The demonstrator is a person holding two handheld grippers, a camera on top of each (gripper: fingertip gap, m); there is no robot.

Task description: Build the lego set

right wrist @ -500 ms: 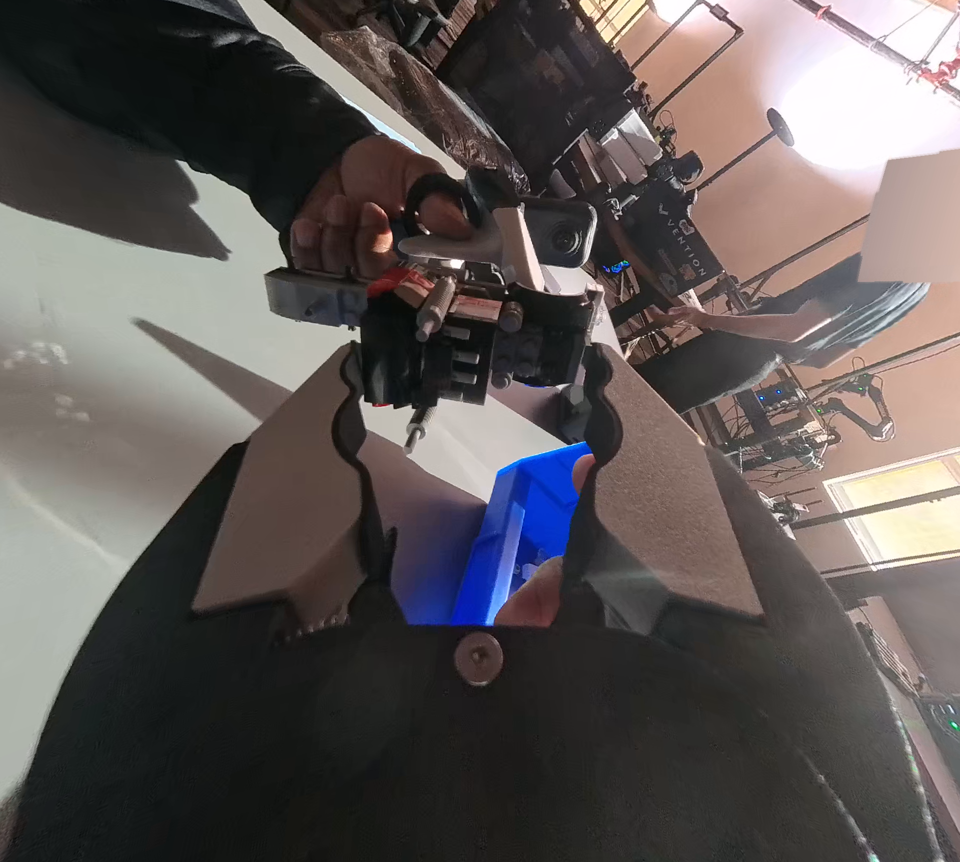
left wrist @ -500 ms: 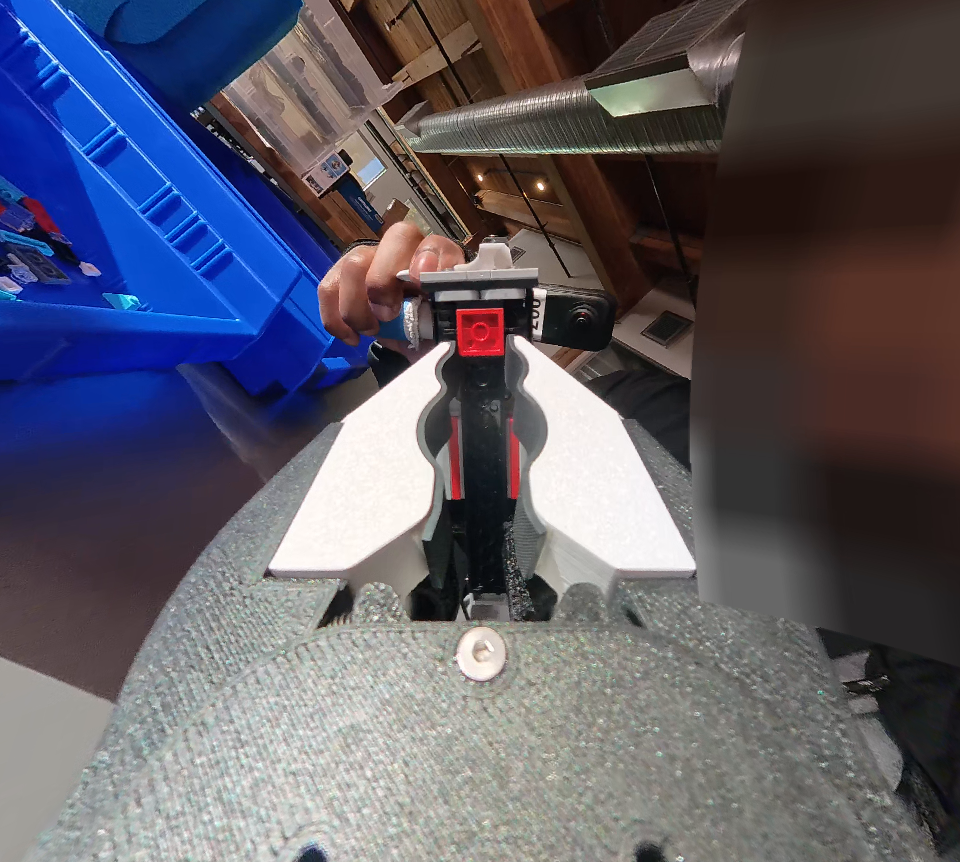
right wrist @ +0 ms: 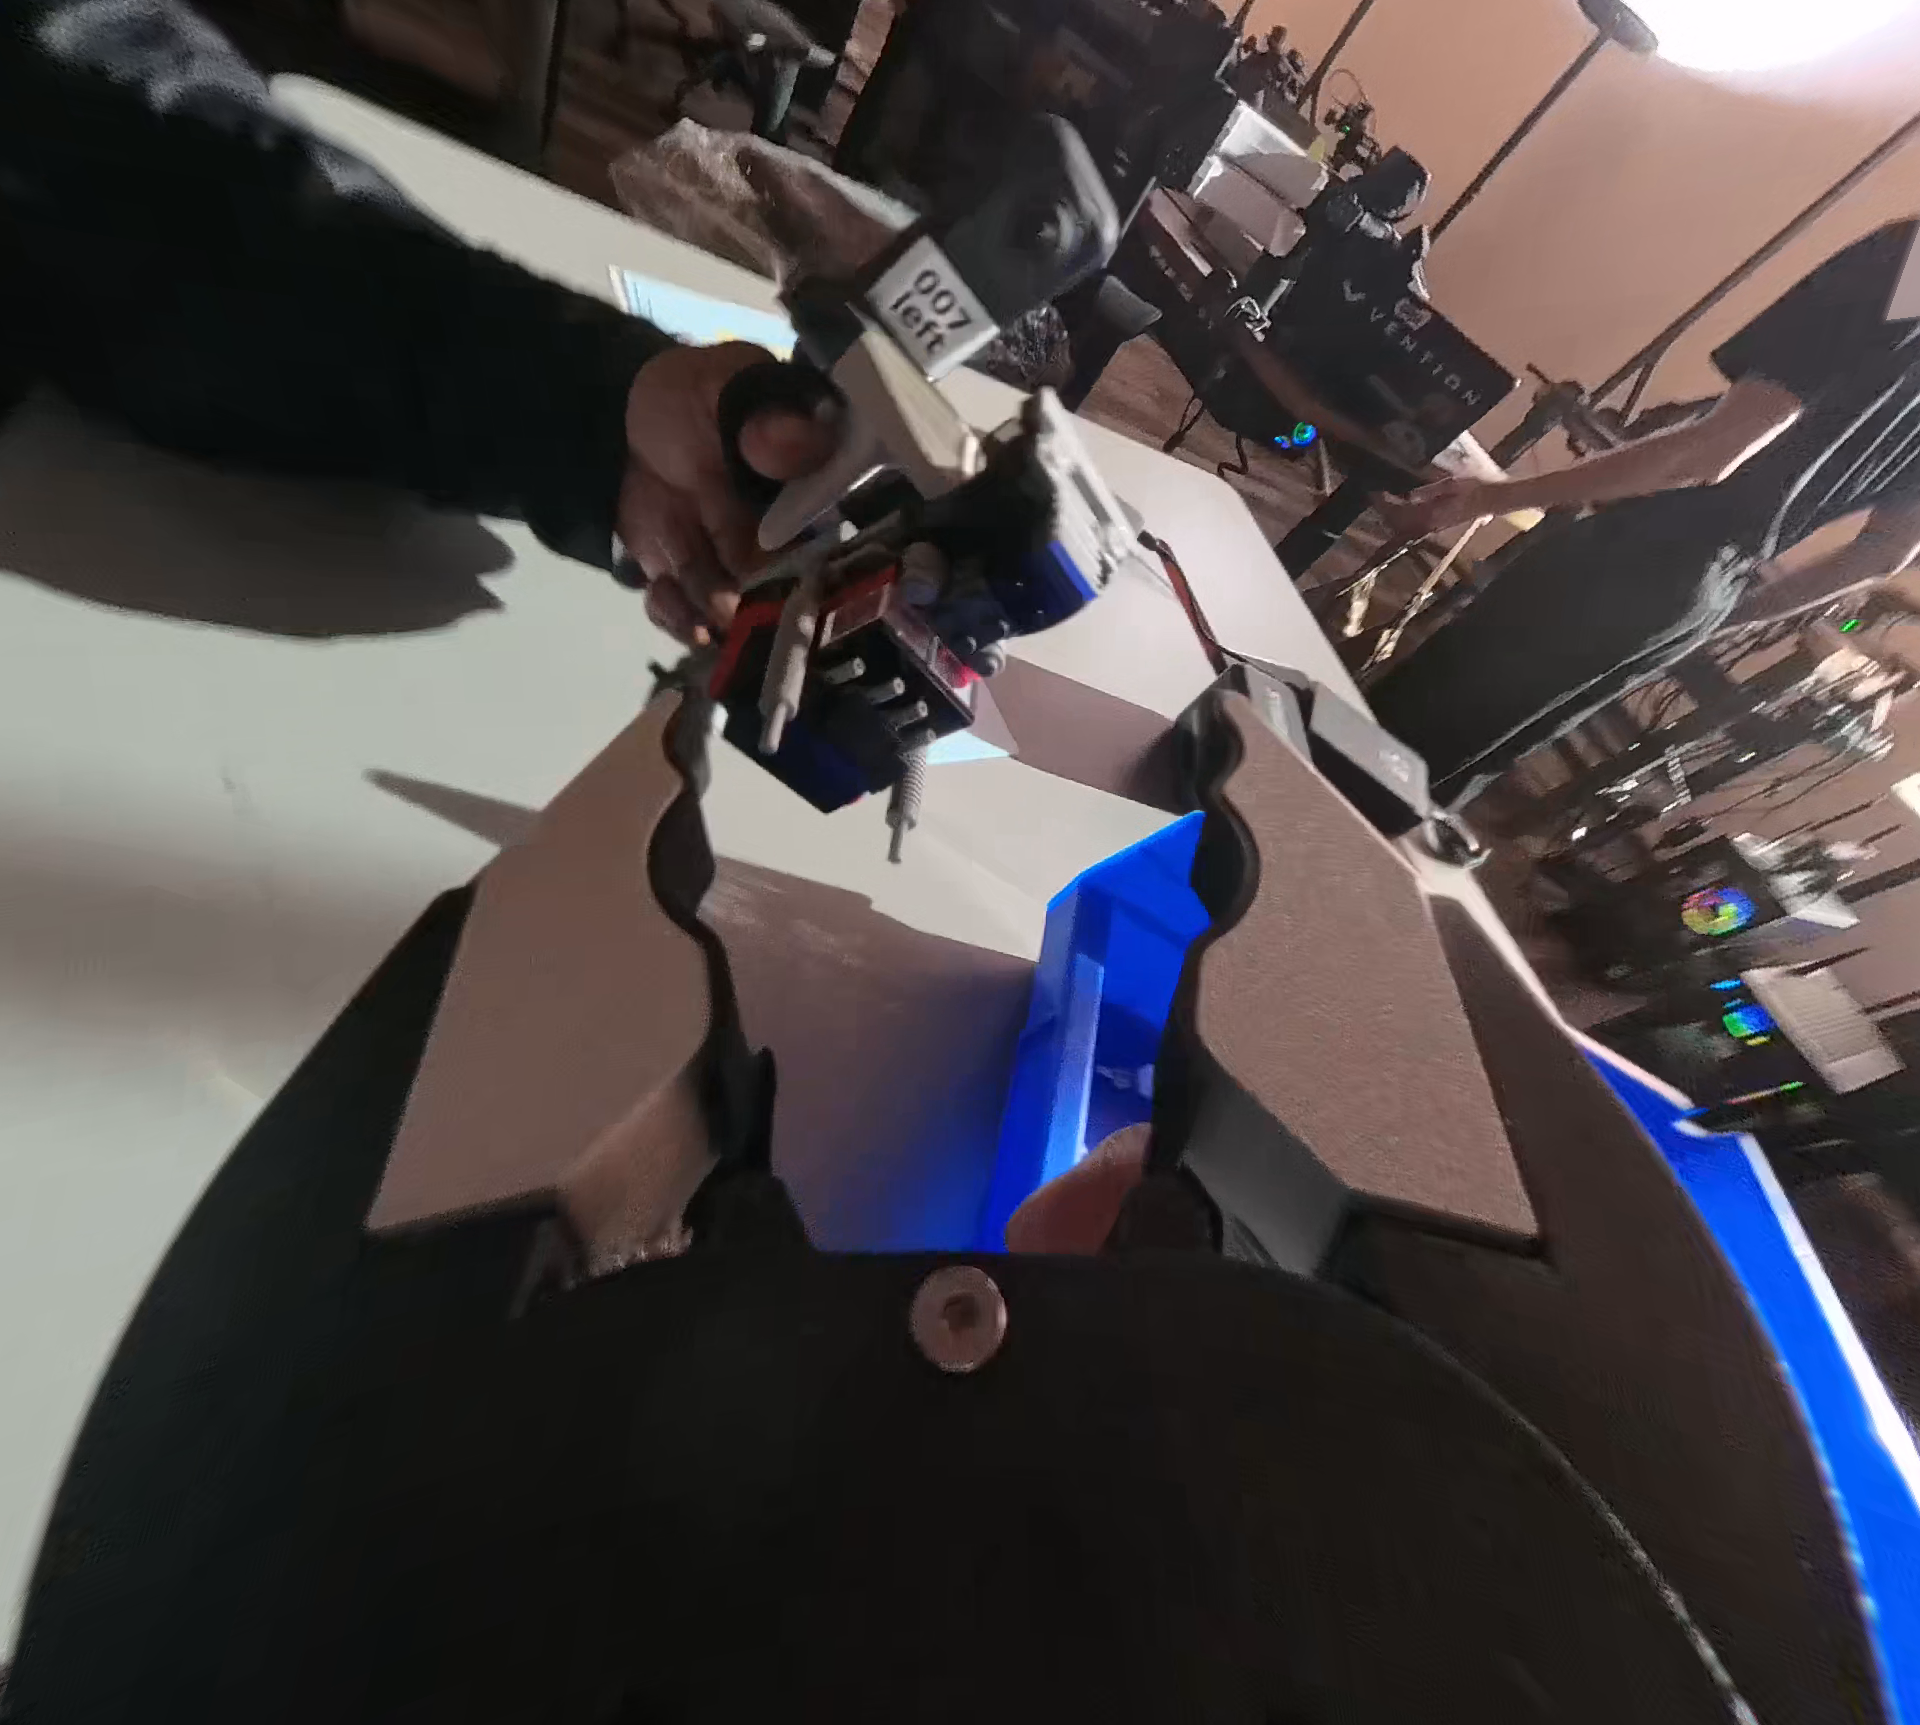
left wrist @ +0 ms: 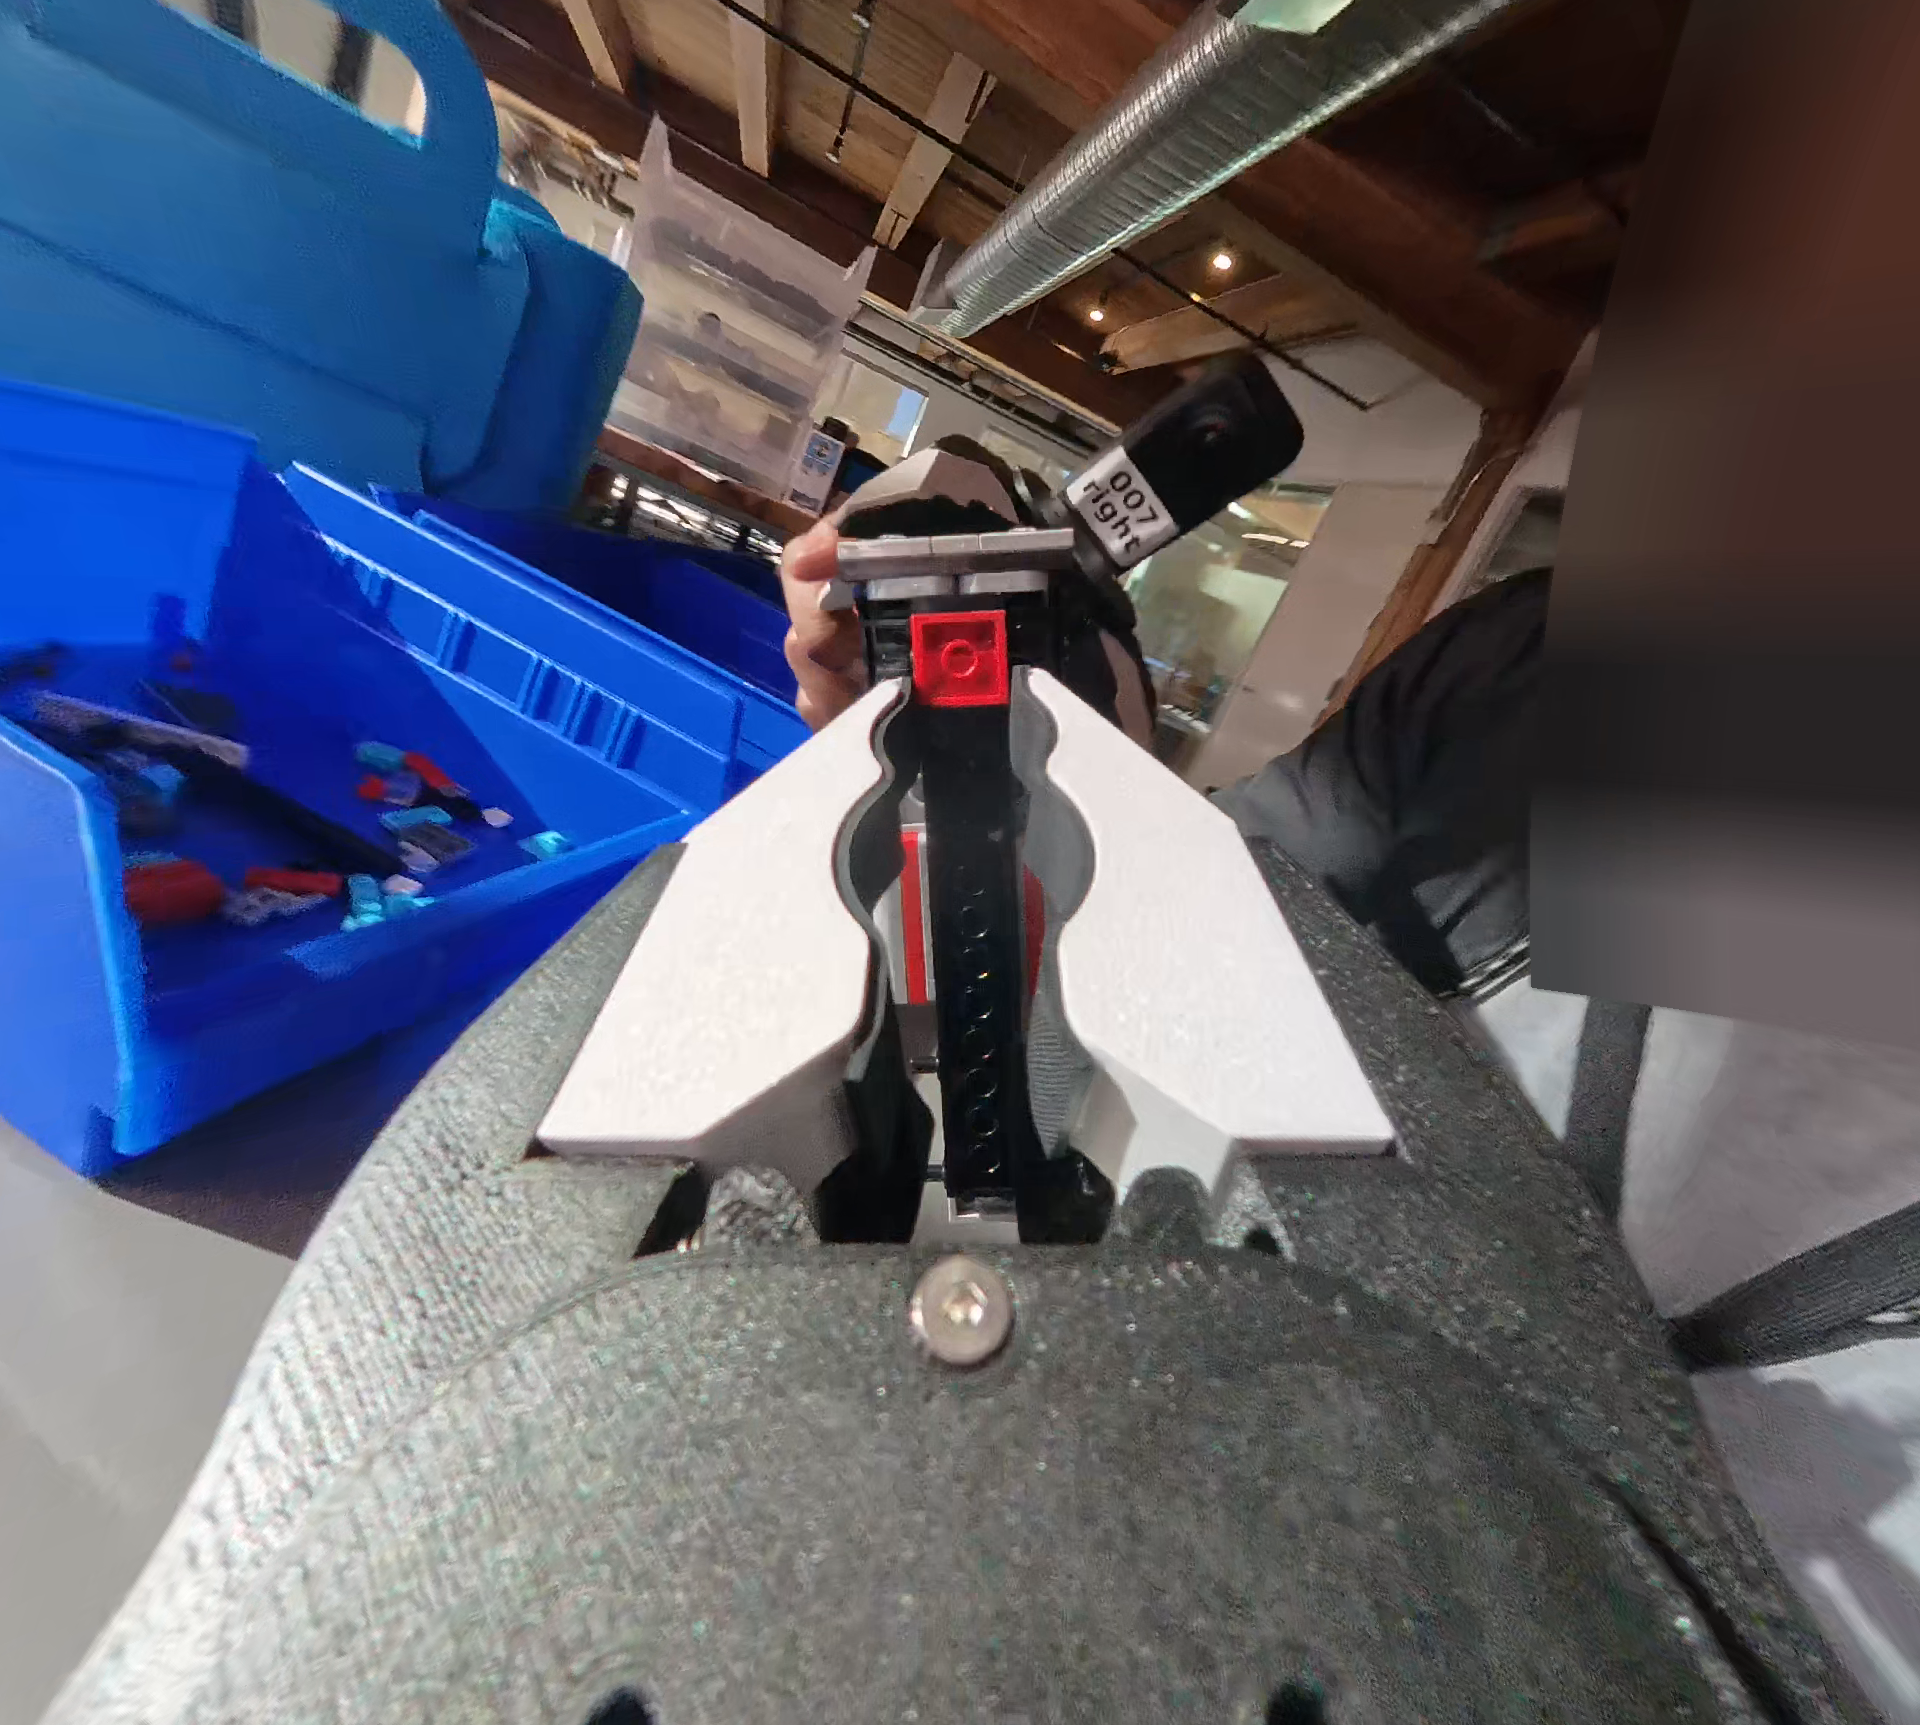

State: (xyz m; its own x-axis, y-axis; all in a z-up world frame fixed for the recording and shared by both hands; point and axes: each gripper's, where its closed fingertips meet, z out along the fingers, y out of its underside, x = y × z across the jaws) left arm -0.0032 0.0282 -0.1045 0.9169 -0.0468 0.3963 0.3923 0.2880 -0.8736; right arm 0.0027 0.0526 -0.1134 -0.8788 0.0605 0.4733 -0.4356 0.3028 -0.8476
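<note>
Left claw (left wrist: 961,709) tilted upward clamps the lego build (left wrist: 971,896) – right claw (right wrist: 951,740) gapes empty

We saw the lego build (left wrist: 961,844) as a black studded beam, red sides, red square plate at its far end under a grey crossbar | pose: lengthwise between white fingers, raised | loose lego pieces (left wrist: 312,844): scattered in the blue bin (left wrist: 644,802), left.

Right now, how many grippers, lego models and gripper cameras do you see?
Grippers: 2, left gripper and right gripper
Lego model: 1
Cameras: 2
Total: 5
</note>
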